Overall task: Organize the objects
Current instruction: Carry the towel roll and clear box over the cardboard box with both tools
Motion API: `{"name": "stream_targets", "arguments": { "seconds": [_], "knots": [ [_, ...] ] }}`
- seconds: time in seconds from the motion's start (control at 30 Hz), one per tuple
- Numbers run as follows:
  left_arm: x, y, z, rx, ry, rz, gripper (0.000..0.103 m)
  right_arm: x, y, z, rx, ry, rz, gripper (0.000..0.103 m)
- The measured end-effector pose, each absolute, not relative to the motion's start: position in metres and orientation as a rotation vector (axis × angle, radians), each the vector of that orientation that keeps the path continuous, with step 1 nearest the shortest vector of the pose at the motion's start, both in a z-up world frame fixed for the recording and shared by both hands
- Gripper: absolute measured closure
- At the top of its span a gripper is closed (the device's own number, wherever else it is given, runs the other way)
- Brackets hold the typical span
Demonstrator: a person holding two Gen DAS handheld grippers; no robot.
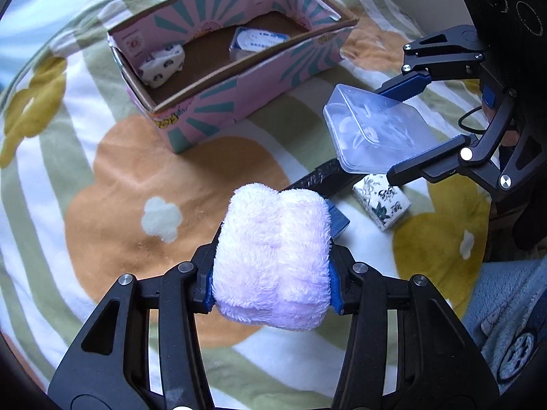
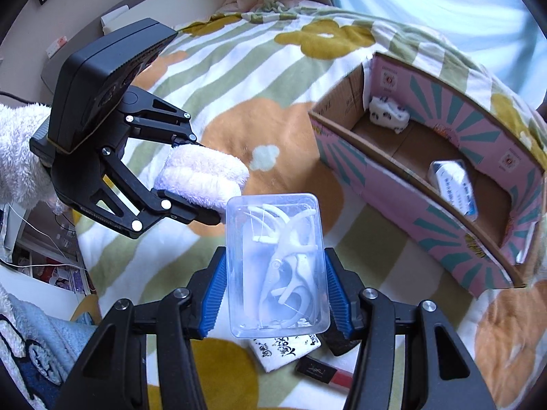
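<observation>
Clamped between the blue pads of the left gripper (image 1: 271,256), nearest the lens: a rolled pink-white fluffy towel (image 1: 273,259), squeezed at its waist and held clear of the flowered blanket (image 1: 136,177). Closed down to the towel's width, no further.

Up and left of it, the pink cardboard box (image 1: 212,102), open-topped, lying on the blanket with two things already inside: a patterned white pouch (image 1: 160,65) in the left corner and a blue-and-white packet (image 1: 258,42) nearer the middle. Bare brown floor between them (room enough, by the look of it, for the towel).

To the right, the right gripper (image 2: 273,273), likewise closed on a load: a clear plastic case (image 2: 277,270) of white floss picks, pinched across its short sides and carried above the blanket. Beneath it, a small patterned white box (image 1: 381,203) on the blanket, with a dark flat object (image 1: 324,177) just beside it and a red-and-black stick (image 2: 324,374) in the right wrist view, not yet collected.

Judged as mid-carry: both loads lifted, neither yet over the box. Next, probably, up and over the near wall, then down onto open floor before letting go. Worth watching: the low, bowed near wall, easy to clip; the two grippers near each other, so one after the other rather than together. Wide open blanket left of the box for swinging in.
</observation>
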State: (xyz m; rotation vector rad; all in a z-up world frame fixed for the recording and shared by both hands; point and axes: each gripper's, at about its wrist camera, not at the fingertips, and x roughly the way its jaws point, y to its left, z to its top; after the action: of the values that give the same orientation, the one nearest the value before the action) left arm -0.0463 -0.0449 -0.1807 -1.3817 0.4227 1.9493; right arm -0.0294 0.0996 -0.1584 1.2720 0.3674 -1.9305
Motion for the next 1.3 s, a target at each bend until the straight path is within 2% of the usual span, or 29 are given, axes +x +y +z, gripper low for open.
{"name": "stream_targets", "arguments": {
  "seconds": [0.33,0.63,1.03,1.3],
  "knots": [
    [-0.046,-0.018,-0.094,-1.337,0.339,2.114,0.059,-0.015,0.125,-0.067,1.267,0.322,-2.069,0.053],
    [-0.026,-0.004,-0.024,-1.354,0.186,2.331,0.059,0.001,0.159,-0.002,1.312,0.223,-2.288,0.053],
    [0.001,0.010,0.004,-1.411,0.057,2.611,0.059,0.020,0.198,0.011,1.481,-0.038,-2.591,0.053],
    [0.005,0.016,0.007,-1.393,0.034,2.653,0.059,0.024,0.205,0.011,1.478,-0.038,-2.646,0.053]
  ]
}}
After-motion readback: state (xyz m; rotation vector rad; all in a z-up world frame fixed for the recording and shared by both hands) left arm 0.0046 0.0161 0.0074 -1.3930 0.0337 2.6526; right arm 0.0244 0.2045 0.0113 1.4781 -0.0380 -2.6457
